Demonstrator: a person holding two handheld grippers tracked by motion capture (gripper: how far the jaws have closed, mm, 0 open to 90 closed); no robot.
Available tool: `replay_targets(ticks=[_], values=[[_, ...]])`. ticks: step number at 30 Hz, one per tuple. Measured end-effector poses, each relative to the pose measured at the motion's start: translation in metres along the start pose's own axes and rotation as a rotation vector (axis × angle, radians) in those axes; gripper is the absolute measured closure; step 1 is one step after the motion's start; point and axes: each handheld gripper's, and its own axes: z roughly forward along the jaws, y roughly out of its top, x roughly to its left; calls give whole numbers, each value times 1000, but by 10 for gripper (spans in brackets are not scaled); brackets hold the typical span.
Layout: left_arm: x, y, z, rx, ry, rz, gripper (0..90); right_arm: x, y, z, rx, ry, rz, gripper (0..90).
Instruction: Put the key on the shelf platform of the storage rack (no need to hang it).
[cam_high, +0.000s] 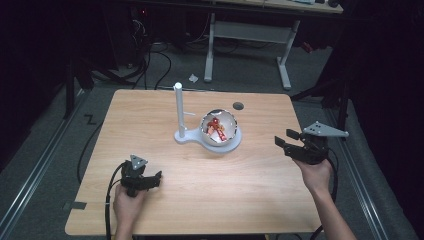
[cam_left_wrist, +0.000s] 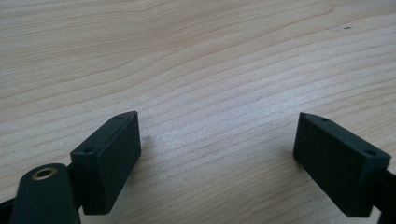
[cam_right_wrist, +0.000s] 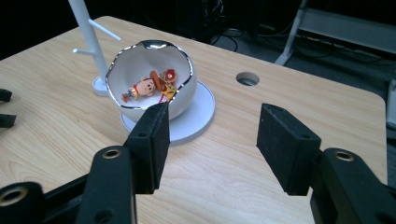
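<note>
White egg-shaped bowl (cam_right_wrist: 149, 79) on round stand (cam_right_wrist: 196, 116), mid-desk (cam_high: 200, 175); toy figure (cam_right_wrist: 152, 87) lies inside. No legible writing. Left hand-held gripper (cam_left_wrist: 217, 158) spread, empty, low over bare wood. Right hand-held gripper (cam_right_wrist: 212, 135) spread, empty, near bowl.

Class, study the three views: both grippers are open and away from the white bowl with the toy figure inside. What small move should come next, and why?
Probably ease the right gripper forward toward the white bowl. Its fingers stand open and empty, already facing the bowl's open side, where the toy figure lies. The left gripper is open over bare table, pointing away.
</note>
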Motion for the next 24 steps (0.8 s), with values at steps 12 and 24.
replay_targets(ticks=[12, 24], values=[[0, 0, 0, 0, 0, 1, 153, -2, -21, -10, -16, -6, 34, 443], [0, 0, 0, 0, 0, 1, 153, 2, -42, -6, -11, 0, 53, 433]])
